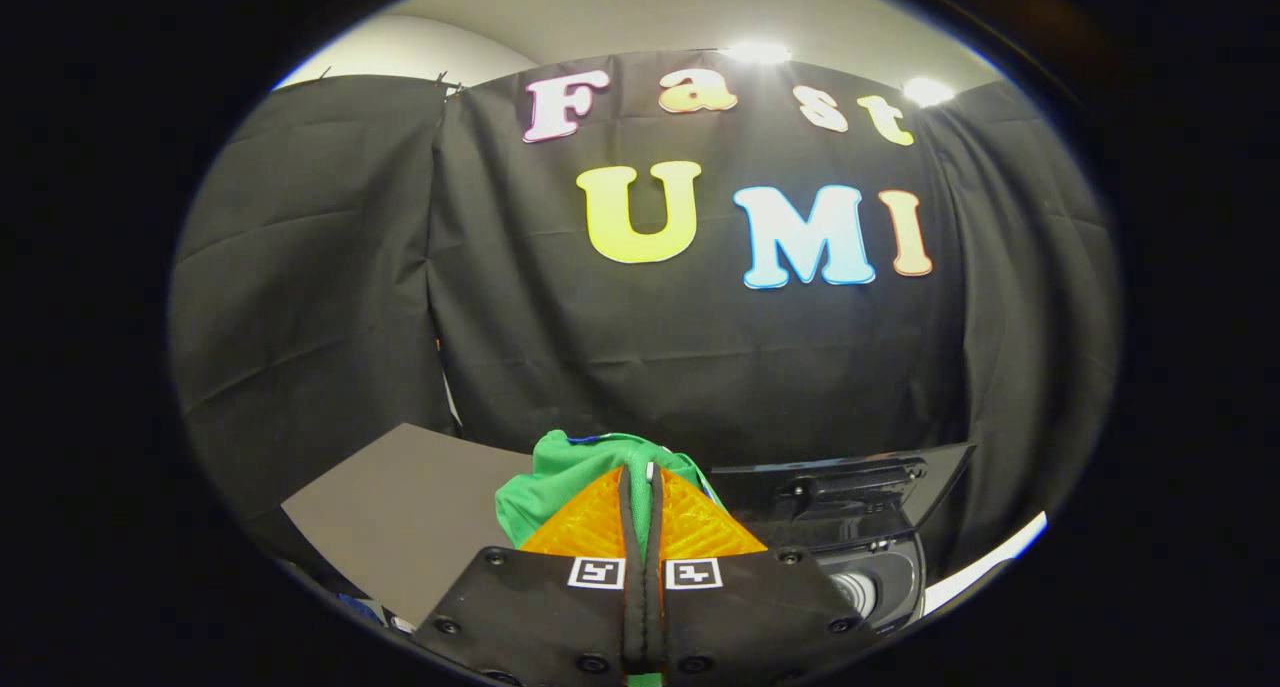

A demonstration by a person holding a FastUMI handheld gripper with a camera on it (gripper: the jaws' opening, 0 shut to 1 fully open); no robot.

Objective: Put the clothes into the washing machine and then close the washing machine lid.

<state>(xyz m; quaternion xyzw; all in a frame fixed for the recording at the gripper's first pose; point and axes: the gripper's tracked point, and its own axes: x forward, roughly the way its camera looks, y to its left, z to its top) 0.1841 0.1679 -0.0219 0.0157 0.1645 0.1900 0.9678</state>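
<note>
My gripper [640, 479] is shut on a green garment [560, 482], whose cloth bunches up around and over the two fingertips and hangs lifted off the table. Just to the right, beyond the fingers, stands the washing machine [880, 577] with its dark lid [850, 492] raised open. The round drum opening [858, 592] shows low beside the right finger. The garment hangs to the left of the opening, not over it.
A grey tabletop [400, 517] lies to the left behind the garment. The black cloth wall rises close behind everything. A white strip of surface [990, 562] runs at the right past the machine.
</note>
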